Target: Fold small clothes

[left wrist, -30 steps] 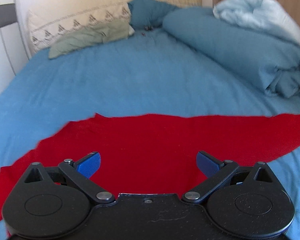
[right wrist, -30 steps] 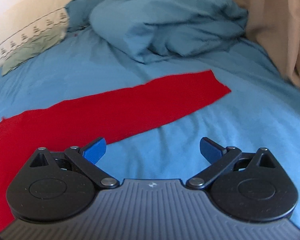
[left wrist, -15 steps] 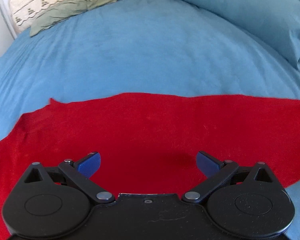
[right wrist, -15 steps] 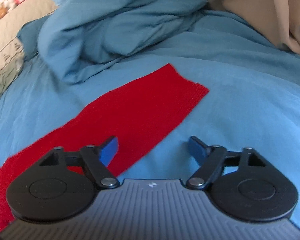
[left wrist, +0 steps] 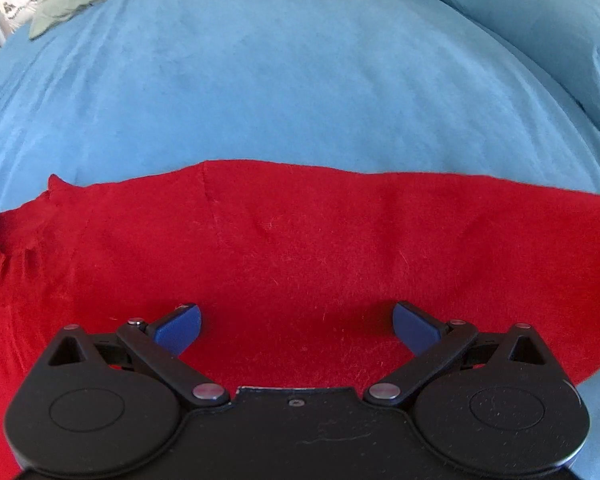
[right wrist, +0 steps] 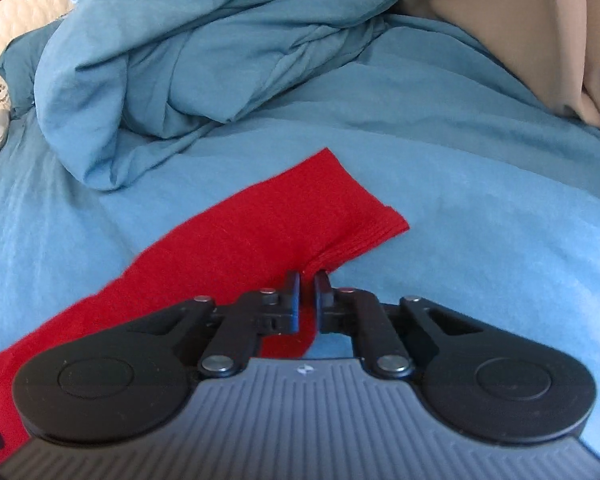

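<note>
A red knit garment (left wrist: 300,248) lies spread flat across the blue bed sheet (left wrist: 280,80). My left gripper (left wrist: 296,326) is open and hovers low over the garment's near part, with red cloth between its blue fingertips (left wrist: 180,326). In the right wrist view the garment's long red sleeve (right wrist: 260,224) runs up to a ribbed cuff. My right gripper (right wrist: 307,296) is shut on the sleeve's near edge close to the cuff, and the cloth is pinched up there.
A bunched blue duvet (right wrist: 204,60) lies beyond the sleeve and shows at the left wrist view's right edge (left wrist: 540,20). A patterned pillow and green cloth (left wrist: 68,4) lie far left. A beige curtain (right wrist: 520,20) hangs at the right.
My right gripper has closed on the sleeve's edge near the cuff. My left gripper has moved forward and lower over the garment and stays open.
</note>
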### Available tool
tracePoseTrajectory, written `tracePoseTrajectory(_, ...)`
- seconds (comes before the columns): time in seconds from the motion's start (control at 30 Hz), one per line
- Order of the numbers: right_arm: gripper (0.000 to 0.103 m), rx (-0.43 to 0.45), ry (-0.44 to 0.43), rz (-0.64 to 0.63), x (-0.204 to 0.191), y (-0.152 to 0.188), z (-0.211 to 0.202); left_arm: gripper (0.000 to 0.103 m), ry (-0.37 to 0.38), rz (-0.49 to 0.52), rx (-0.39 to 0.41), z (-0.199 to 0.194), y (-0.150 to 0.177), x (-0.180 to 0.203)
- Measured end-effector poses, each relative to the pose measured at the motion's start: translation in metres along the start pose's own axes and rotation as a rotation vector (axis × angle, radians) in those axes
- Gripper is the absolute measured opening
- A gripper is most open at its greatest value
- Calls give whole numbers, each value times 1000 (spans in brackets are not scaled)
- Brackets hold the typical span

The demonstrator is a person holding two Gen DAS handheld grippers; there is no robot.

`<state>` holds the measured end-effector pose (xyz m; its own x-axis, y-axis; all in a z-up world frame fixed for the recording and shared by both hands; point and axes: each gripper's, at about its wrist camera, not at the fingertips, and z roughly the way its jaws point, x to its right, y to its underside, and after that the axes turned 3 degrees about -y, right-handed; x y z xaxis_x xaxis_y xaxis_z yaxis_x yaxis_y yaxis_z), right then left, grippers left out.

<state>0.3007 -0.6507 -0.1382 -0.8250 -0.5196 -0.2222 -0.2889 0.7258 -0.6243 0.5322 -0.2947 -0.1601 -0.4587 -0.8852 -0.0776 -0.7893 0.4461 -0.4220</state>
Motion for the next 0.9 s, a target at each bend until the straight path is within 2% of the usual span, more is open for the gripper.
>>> tracePoseTrajectory(0.07,22,24,-35,-35,-16,-6,-16,103,1,-2,21,-9,-6,-7)
tracePoseTrajectory(0.17,21,76,-158,-94,-54,-16,-54,103,-20,12,94,-39,-7,-30)
tracePoseTrajectory(0.23,21,105,-251,-141,-92,-21,-79,103,-31,6,134,-59,-8,-54)
tracePoseTrajectory(0.33,21,130,-419,-228,-162,-16,-111,103,-69,-13,152,-80,-6,-96)
tracePoseTrajectory(0.43,21,111,-621,-324,-237,11,-135,103,-102,-40,161,-92,6,-143)
tracePoseTrajectory(0.53,21,26,-786,-427,-303,68,-140,103,-148,-96,146,-97,30,-192)
tracePoseTrajectory(0.63,21,-68,-837,-563,-347,148,-126,103,-169,-179,106,-94,67,-235)
tracePoseTrajectory(0.73,21,-166,-803,-723,-368,231,-97,103,-168,-262,60,-85,103,-269)
tracePoseTrajectory(0.8,21,-196,-779,-777,-368,265,-84,103,-149,-315,42,-78,121,-283)
tracePoseTrajectory(0.9,21,-136,-772,-833,-369,281,-80,103,-110,-370,38,-70,132,-293)
